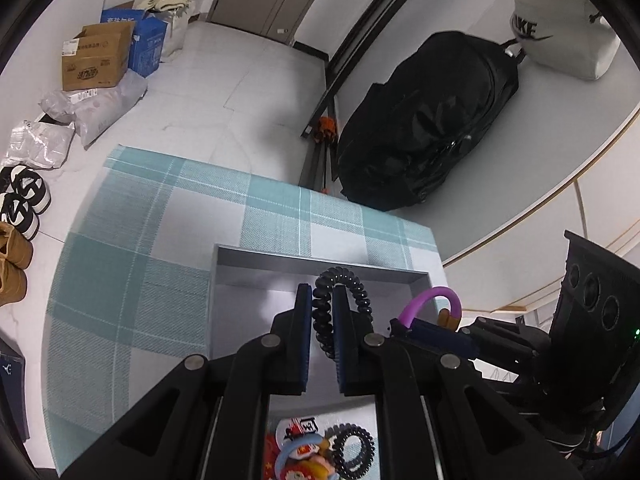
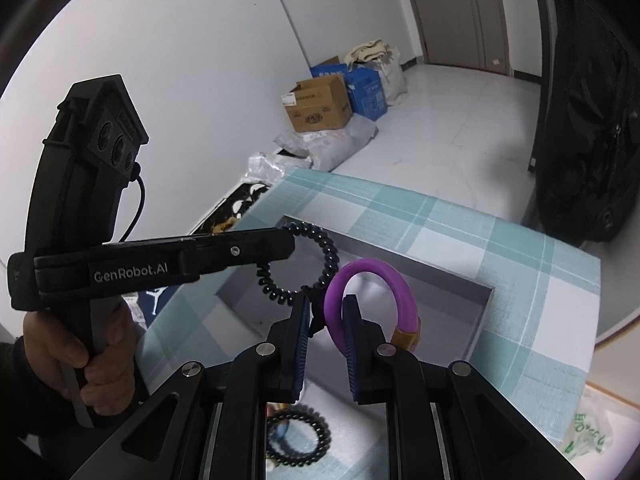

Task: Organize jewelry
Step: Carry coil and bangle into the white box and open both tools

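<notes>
Carrying two pieces over the grey tray (image 1: pixel 320 266) at lower centre — that looks like the step in hand. The left gripper (image 1: pixel 322 320) is clamped on a black spiral hair tie (image 1: pixel 344 280), the right gripper (image 2: pixel 326 320) pinched on a purple ring band (image 2: pixel 384 276). Both pieces hang above the tray's hollow, not touching it. Another black coil (image 1: pixel 354 450) lies at the frame's bottom. Next, probably, lower each piece into the tray and ease the fingers apart — gently, since the coil may spring.

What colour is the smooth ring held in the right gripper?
The smooth ring is purple with a gold-brown band, clearest in the right wrist view.
</notes>
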Action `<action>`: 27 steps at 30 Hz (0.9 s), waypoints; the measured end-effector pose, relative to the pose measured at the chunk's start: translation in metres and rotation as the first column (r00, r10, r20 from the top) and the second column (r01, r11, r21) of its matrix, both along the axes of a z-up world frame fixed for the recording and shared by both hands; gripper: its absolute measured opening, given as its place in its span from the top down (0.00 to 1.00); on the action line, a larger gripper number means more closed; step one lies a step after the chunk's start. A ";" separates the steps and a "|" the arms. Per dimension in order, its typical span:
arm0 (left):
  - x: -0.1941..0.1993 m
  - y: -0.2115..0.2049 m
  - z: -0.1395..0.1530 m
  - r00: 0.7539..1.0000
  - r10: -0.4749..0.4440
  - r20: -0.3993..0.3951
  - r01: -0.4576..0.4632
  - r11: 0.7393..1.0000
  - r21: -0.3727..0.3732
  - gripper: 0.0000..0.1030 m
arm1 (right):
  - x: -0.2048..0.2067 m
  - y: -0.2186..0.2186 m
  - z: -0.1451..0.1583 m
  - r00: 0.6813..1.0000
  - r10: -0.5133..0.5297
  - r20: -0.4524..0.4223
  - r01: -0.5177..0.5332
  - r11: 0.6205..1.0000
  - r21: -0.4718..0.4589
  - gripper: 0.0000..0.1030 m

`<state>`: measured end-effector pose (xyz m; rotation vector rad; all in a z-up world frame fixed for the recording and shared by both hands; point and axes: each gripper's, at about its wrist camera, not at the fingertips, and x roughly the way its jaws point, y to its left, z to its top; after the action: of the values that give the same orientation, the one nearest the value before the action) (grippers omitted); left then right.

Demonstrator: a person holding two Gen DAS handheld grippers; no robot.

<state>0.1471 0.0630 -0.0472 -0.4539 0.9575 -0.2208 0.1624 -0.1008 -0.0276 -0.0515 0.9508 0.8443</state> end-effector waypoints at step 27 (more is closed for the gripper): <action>-0.020 -0.008 0.028 0.997 0.014 0.080 -0.017 0.999 0.040 0.52 | -0.033 -0.037 0.032 0.982 -0.132 0.135 0.127 0.991 0.043 0.28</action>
<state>0.1268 0.0552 -0.0197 -0.4124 0.8782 -0.2038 0.1299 -0.1373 0.0047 -0.0173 0.8013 0.7272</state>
